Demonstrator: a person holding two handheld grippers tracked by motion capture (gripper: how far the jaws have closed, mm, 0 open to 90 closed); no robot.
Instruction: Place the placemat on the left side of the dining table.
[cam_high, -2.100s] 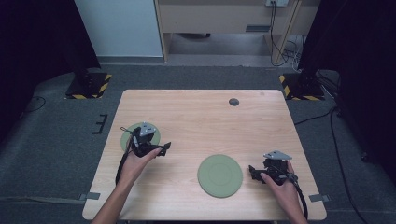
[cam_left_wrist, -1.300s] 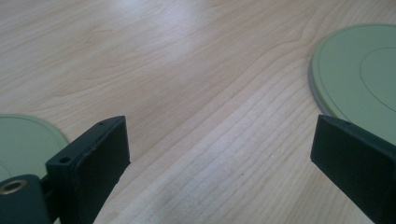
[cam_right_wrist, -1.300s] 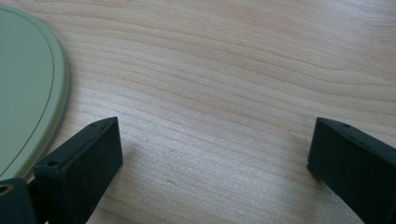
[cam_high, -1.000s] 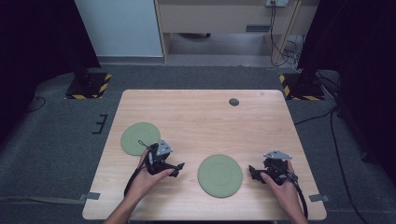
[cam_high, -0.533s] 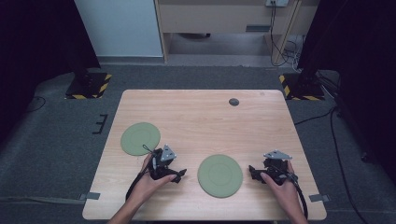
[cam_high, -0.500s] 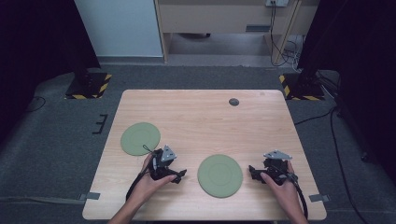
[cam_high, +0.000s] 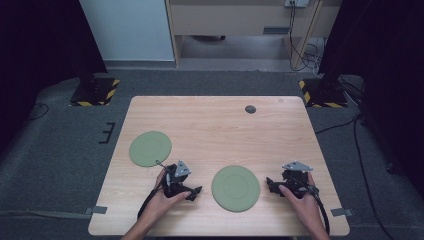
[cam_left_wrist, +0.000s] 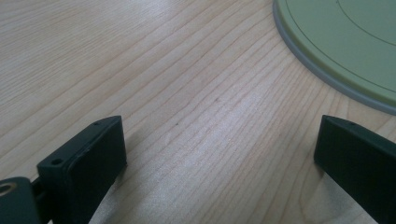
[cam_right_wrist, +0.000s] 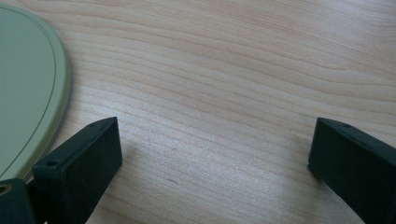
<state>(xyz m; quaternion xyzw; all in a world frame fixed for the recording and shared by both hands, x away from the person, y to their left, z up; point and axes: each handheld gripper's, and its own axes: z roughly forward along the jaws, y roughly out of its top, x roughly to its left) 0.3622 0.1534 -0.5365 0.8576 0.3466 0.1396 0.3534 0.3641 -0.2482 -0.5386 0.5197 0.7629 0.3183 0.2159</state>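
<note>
Your pale wood worktop stands on grey carpet, dark curtains at both sides. A flat green disc lies near the near edge, between your left tongs and right tongs, both spread wide, empty. Another green disc lies by the left edge.

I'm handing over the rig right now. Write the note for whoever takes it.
Left gripper: jaws open, nothing held, low over the table just left of the near green disc.
Right gripper: jaws open, nothing held, just right of that same disc.
Far green disc lies flat near the left edge. Small dark round object sits near the far edge.
Done: both discs rest flat, apart.
Left: probably grasping the near disc; neither gripper touches it.
</note>
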